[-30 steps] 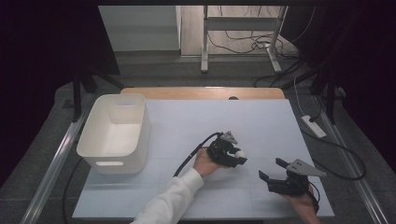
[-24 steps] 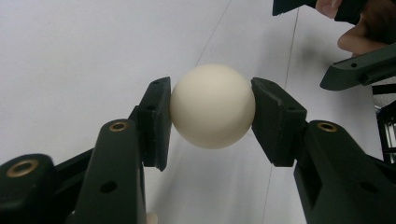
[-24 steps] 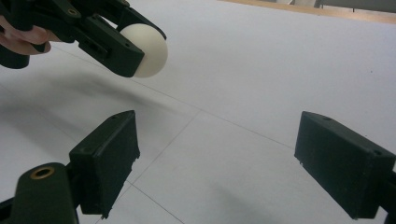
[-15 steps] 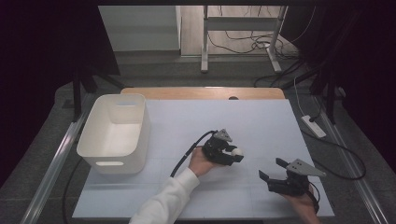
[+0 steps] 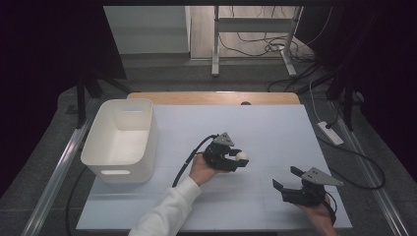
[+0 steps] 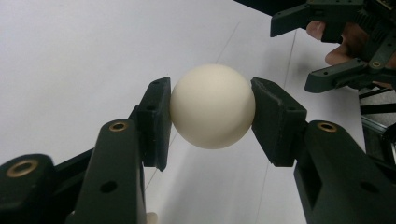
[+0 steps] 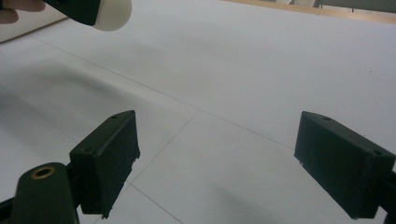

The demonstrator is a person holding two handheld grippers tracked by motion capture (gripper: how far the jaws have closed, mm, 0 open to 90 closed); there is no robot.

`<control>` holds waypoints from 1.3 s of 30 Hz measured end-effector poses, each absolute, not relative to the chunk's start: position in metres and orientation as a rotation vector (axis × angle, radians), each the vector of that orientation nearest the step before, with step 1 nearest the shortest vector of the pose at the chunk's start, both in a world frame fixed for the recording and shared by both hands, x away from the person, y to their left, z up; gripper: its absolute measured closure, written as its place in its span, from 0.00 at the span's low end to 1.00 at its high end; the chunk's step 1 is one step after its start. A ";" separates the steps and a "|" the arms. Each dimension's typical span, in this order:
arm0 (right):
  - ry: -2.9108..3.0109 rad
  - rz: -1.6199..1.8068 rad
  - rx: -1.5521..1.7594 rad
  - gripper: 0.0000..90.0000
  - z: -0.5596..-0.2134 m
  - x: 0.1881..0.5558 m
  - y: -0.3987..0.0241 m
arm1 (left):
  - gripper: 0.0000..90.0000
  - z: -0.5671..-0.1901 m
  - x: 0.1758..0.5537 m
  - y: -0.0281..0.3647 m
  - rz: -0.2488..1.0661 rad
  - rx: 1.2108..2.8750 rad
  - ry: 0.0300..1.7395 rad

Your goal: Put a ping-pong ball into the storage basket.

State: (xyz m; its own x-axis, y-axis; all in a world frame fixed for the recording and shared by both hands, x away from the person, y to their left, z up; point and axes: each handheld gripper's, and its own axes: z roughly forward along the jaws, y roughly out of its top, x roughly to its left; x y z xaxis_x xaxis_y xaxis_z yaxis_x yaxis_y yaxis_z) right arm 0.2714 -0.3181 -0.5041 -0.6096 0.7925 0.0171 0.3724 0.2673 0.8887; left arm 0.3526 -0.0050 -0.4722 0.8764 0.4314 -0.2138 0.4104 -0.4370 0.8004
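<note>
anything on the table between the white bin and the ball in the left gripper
No. In the high view, bare white table separates the bin from the ball, apart from the left gripper itself, its cable and the hand.

In the right gripper view, the white ball (image 7: 112, 16) is cut off by the top edge.

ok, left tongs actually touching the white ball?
Touching. In the left gripper view the white ball sits between the left tongs, both pads pressed flat against its sides with no gap.
</note>
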 end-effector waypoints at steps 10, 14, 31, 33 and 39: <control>2.110 1.298 1.055 0.15 -0.504 0.272 -0.318 | 0.57 -0.468 0.350 0.004 0.047 2.063 0.620; 2.109 1.298 1.055 0.15 -0.505 0.272 -0.318 | 0.57 -0.465 0.348 0.007 0.054 2.055 0.623; 2.107 1.295 1.062 0.15 -0.505 0.272 -0.318 | 0.57 -0.457 0.346 0.019 0.070 2.024 0.639; 2.108 1.295 1.061 0.15 -0.505 0.272 -0.317 | 0.57 -0.455 0.346 0.022 0.074 2.021 0.640; 2.109 1.296 1.058 0.15 -0.505 0.272 -0.317 | 0.57 -0.452 0.345 0.027 0.082 2.010 0.646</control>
State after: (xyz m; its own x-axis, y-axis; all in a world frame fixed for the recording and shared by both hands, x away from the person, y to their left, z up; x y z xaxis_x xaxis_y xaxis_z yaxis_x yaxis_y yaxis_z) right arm 0.2725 -0.3172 -0.5051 -0.6070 0.7945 0.0195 0.3760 0.2655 0.8878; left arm 0.3454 0.0275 -0.4522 0.8562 0.4740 -0.2056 0.4072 -0.3743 0.8331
